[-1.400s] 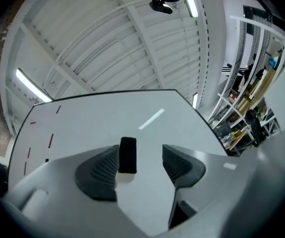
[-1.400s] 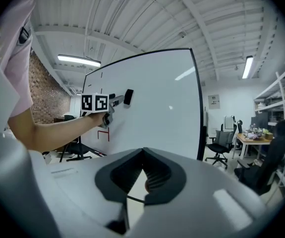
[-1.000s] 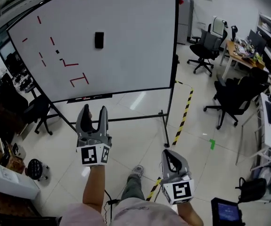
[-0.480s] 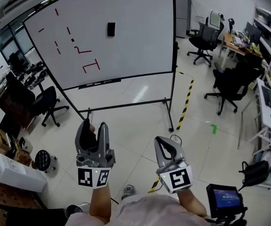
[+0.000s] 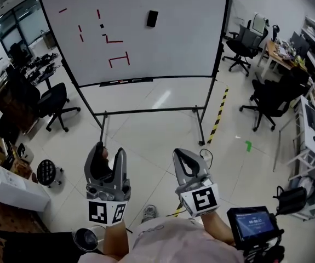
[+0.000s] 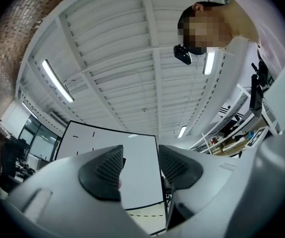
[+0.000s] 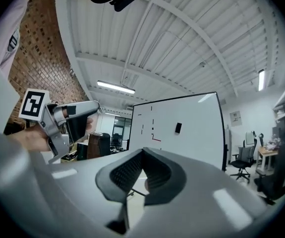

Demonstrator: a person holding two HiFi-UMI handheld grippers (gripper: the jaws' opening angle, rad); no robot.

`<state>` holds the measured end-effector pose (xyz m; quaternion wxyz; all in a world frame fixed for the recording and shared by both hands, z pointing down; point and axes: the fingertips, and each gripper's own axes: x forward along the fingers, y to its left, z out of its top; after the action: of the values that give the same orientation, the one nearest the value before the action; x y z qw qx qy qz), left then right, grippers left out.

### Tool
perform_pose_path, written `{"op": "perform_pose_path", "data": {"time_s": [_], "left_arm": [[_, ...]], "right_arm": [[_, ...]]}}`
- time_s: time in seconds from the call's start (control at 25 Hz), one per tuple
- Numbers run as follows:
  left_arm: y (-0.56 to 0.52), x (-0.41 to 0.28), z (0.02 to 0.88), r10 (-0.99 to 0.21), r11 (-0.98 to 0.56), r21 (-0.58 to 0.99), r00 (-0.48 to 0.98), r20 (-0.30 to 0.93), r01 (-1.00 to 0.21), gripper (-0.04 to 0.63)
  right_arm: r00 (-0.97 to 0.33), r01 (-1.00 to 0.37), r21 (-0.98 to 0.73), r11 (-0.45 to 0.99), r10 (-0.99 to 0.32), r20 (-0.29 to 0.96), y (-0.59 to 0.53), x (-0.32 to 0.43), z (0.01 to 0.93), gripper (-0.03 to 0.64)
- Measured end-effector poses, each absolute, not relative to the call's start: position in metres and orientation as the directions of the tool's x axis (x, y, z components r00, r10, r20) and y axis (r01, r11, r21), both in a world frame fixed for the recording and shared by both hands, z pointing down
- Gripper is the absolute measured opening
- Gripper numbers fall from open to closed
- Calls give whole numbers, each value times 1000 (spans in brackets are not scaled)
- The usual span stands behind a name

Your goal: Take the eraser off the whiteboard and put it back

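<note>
Over on the left, the left gripper (image 5: pixel 108 149) is held low in front of the person. Its jaws have just been closing a little, yet they stand clearly apart, and its own view shows only the far whiteboard (image 6: pixel 137 177) between the pads, so it carries nothing. Moving to the middle, here is the big change: a second ago the whiteboard (image 5: pixel 173 37) filled the top of the head view, and now it sits well back, with a wide stretch of floor between its stand and the person. So the person has backed right away from it. The eraser (image 5: pixel 152 18) has not budged. It clings to the board high up, just right of the red marker strokes (image 5: pixel 116 59), the same spot as in both earlier looks. Now the right side: the right gripper (image 5: pixel 187 155) has come up level with the left one, its tips drawn together on nothing at all. In its own view the pads meet at the front, with the eraser (image 7: pixel 178 128) a small dark patch far beyond them. What does it mean for the job? Both tongs are empty and well out of reach, and the eraser is on the board. I'd judge no lift is under way right now, and any fresh attempt calls for walking back up to the board first.
</note>
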<state>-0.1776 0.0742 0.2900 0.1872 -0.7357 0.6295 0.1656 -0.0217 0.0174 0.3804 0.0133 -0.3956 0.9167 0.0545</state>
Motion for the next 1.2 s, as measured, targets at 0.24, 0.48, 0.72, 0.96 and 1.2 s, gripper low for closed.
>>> {"op": "perform_pose_path", "data": {"time_s": [0.24, 0.48, 0.72, 0.96, 1.2], "left_arm": [[72, -151, 300, -863, -222, -60, 224, -452, -973, 212], [62, -136, 311, -867, -266, -19, 248, -433, -964, 212], [56, -132, 315, -870, -290, 5, 261, -419, -957, 213], [55, -131, 313, -864, -280, 25, 241, -441, -960, 212], [68, -122, 320, -869, -281, 27, 242, -431, -959, 212]], "right_arm": [[-664, -748, 77, 660, -739, -117, 18, -21, 369, 3], [-644, -765, 102, 636, -757, -111, 16, -9, 371, 3], [-637, -768, 134, 626, -769, -55, 14, -9, 377, 3], [-654, -752, 158, 640, -754, -58, 5, -14, 373, 3], [-659, -749, 192, 634, -745, -107, 15, -7, 369, 3]]}}
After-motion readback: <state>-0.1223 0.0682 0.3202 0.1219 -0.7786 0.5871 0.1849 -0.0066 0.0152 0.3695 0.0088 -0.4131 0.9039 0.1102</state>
